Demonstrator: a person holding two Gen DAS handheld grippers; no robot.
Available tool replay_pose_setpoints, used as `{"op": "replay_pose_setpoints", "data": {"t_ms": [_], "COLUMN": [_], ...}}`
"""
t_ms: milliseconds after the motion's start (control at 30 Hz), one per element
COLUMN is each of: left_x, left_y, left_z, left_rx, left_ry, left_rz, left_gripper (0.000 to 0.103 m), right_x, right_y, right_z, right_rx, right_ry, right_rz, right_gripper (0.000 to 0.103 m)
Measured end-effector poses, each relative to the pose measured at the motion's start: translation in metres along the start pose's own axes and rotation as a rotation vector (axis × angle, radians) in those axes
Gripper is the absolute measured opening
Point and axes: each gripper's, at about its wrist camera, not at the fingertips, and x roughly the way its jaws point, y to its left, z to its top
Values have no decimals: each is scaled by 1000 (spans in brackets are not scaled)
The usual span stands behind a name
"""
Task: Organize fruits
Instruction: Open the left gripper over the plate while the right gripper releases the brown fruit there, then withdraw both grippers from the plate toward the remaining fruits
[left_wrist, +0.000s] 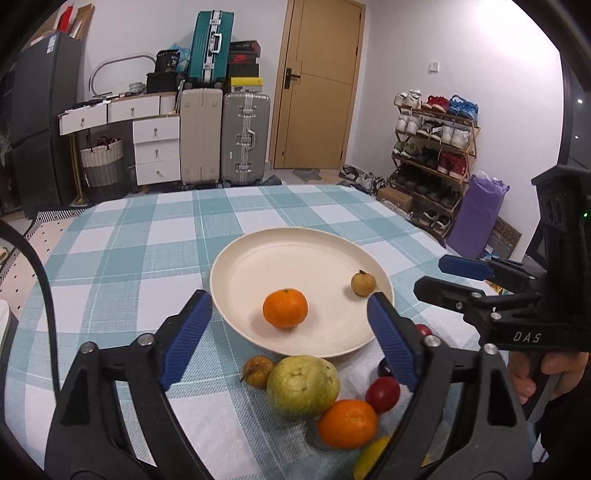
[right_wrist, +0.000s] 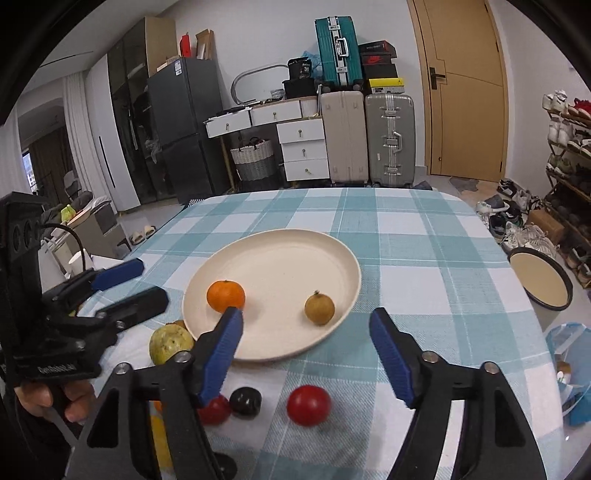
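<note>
A cream plate (left_wrist: 236, 258) (right_wrist: 332, 243) lies on the checked tablecloth and holds an orange (left_wrist: 285, 308) (right_wrist: 225, 295) and a small brown fruit (left_wrist: 363, 283) (right_wrist: 320, 307). My left gripper (left_wrist: 289, 301) (right_wrist: 149, 281) stands open at the plate's near-left rim with nothing between its blue pads. My right gripper (right_wrist: 306, 314) (left_wrist: 436, 275) is open too, empty, at the near-right rim. On the cloth in front of the plate lie a green guava (left_wrist: 303, 386) (right_wrist: 170, 343), a second orange (left_wrist: 347, 424), red fruits (left_wrist: 383, 394) (right_wrist: 308, 405), a dark fruit (right_wrist: 245, 401) and a yellow one (left_wrist: 371, 456).
A dark-rimmed bowl (right_wrist: 541, 282) and a blue plastic bag (right_wrist: 569, 354) sit at the table's right edge. A person's hand (left_wrist: 554, 369) grips the right tool's handle. Bare cloth stretches behind the plate. Suitcases, drawers and a shoe rack stand beyond the table.
</note>
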Motion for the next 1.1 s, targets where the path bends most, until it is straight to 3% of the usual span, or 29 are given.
{"op": "replay_pose_setpoints", "data": {"t_ms": [33, 167, 600, 900, 1100], "left_x": [-6, -27, -70, -74, -65], "left_y": [0, -1, -21, -39, -47], "left_z": [0, -6, -35, -55, -66], "left_rx": [2, 6, 26, 61, 68], "left_ry": [-4, 5, 64, 120, 167], "left_rz": [-2, 8, 12, 8, -22], "left_gripper": [87, 102, 102, 102, 102], "right_x": [-4, -19, -42, -44, -30], "right_y": [0, 2, 20, 27, 28], "right_z": [-1, -8, -38, -55, -65], "right_rx": [-5, -16, -77, -81, -104], "right_ry": [0, -1, 59, 106, 180], "right_rz": [-3, 12, 17, 13, 61], "right_gripper": [89, 102, 103, 103, 103]}}
